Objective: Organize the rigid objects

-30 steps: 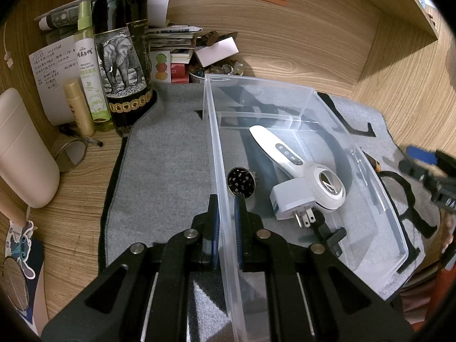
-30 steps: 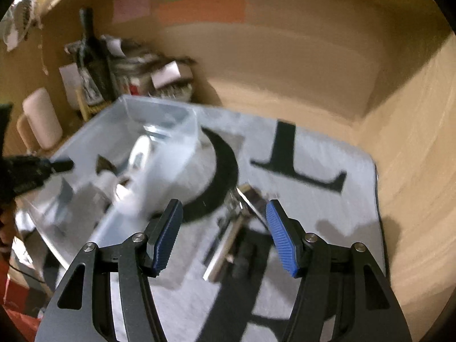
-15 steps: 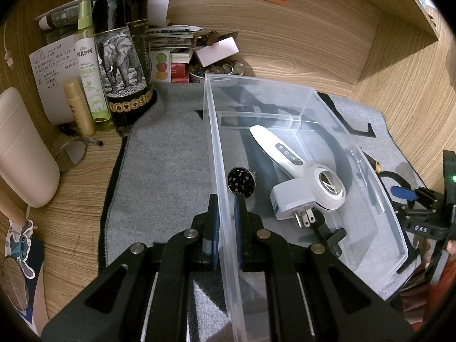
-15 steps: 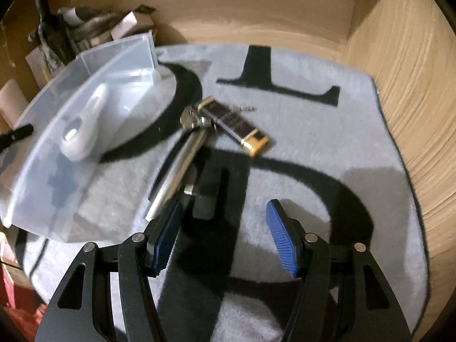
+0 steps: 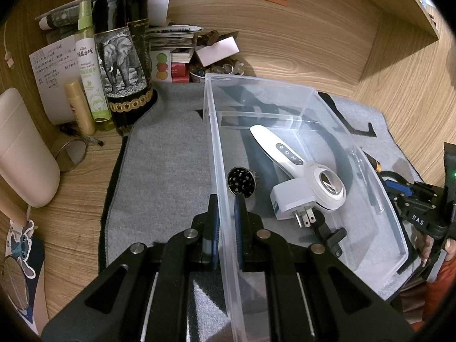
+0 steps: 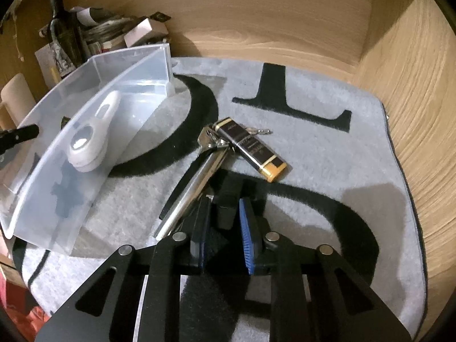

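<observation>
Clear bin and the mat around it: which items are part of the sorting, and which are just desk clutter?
Job: clear bin; in it, white handheld device, white plug adapter, round metal piece; on the mat, small black block, chrome tool, black-and-gold lighter.

Clutter: wine bottle, spray bottle, cream container, papers.

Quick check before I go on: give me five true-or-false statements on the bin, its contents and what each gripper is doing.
1. The left gripper is clamped on the near wall of the clear bin. True.
2. The bin holds nothing. False: a white handheld device, a white plug adapter and a round black perforated piece lie inside.
3. The right gripper has a small black object between its jaws. True.
4. The black and gold lighter is in the bin. False: it lies on the grey mat.
5. The wine bottle lies on its side. False: it stands upright.
</observation>
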A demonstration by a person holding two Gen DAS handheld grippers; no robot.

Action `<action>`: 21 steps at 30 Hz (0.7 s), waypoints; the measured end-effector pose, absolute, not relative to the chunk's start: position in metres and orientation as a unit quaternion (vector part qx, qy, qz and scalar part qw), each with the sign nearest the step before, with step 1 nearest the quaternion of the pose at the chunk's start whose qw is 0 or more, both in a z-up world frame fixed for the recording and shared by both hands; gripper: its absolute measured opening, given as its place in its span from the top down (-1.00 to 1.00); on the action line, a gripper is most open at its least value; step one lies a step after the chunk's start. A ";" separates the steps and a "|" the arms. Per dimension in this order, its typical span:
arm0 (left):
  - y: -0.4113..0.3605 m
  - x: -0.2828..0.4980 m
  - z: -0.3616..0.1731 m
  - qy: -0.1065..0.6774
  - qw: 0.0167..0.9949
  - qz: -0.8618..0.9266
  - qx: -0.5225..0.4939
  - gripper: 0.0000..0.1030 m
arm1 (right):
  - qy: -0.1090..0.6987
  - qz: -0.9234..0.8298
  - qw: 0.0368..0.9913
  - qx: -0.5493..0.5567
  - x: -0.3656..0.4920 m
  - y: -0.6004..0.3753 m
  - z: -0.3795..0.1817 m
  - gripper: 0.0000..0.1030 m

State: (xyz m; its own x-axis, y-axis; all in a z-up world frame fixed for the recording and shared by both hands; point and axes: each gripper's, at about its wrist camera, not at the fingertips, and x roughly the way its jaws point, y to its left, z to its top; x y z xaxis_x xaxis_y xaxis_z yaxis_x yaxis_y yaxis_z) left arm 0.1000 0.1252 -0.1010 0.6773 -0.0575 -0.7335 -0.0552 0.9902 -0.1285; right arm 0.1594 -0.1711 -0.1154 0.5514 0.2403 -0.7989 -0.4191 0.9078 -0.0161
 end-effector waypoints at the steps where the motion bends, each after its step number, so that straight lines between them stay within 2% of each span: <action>1: 0.125 0.100 -0.101 0.402 0.913 -0.001 -0.070 0.83 | 0.432 0.188 0.876 -0.101 0.159 -0.171 -0.113 0.65; 21: 0.127 0.100 -0.101 0.402 0.913 -0.002 -0.072 0.83 | 0.327 0.243 0.907 -0.107 0.145 -0.132 -0.038 0.65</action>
